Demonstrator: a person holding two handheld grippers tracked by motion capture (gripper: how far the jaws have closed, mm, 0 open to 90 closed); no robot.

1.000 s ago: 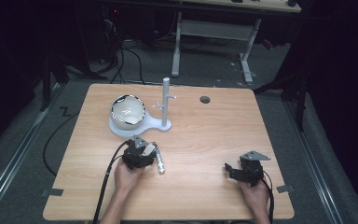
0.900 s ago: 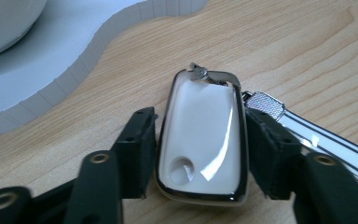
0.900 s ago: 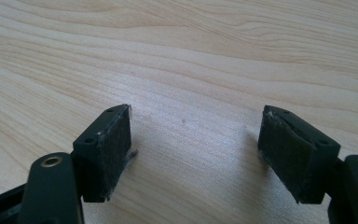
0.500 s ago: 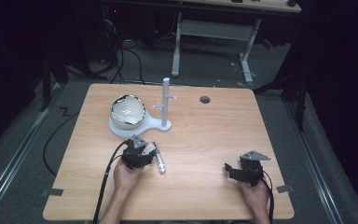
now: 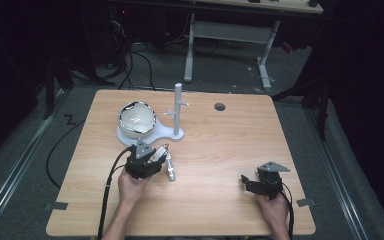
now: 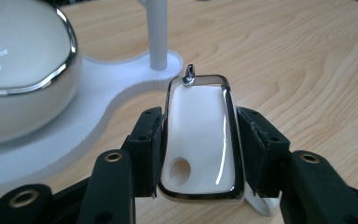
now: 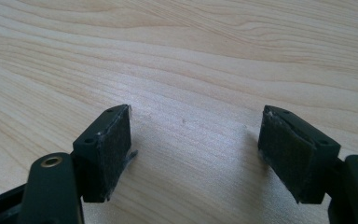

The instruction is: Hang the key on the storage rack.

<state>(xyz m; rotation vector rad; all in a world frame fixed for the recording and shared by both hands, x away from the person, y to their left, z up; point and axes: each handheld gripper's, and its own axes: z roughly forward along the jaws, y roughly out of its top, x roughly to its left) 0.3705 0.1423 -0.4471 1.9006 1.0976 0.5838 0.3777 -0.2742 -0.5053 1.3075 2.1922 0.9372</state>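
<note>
Both pads of the left gripper (image 6: 200, 154) have just been closing and now clamp the white chrome-rimmed tag (image 6: 198, 140), lifted just before the white stand (image 5: 177, 112); right gripper (image 7: 196, 154) gapes empty, well right of it.

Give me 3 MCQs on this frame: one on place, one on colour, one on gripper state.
1. Where is the white stand?
A. Beyond the left gripper, beside the dome-shaped case
B. By the right gripper
C. On the floor

2. What colour is the face of the tag-shaped piece between the left gripper's pads?
A. Red
B. White with a chrome rim
C. Black

3. How do the right gripper's jaws stand?
A. Shut on a piece
B. Open, with bare table between
C. Shut on nothing

Key: 1 A, the stand's post rises next to the dome-shaped case in the high view. 2 B, the left gripper view shows a white face and a shiny edge. 3 B, the right gripper view shows wood between the pads.
</note>
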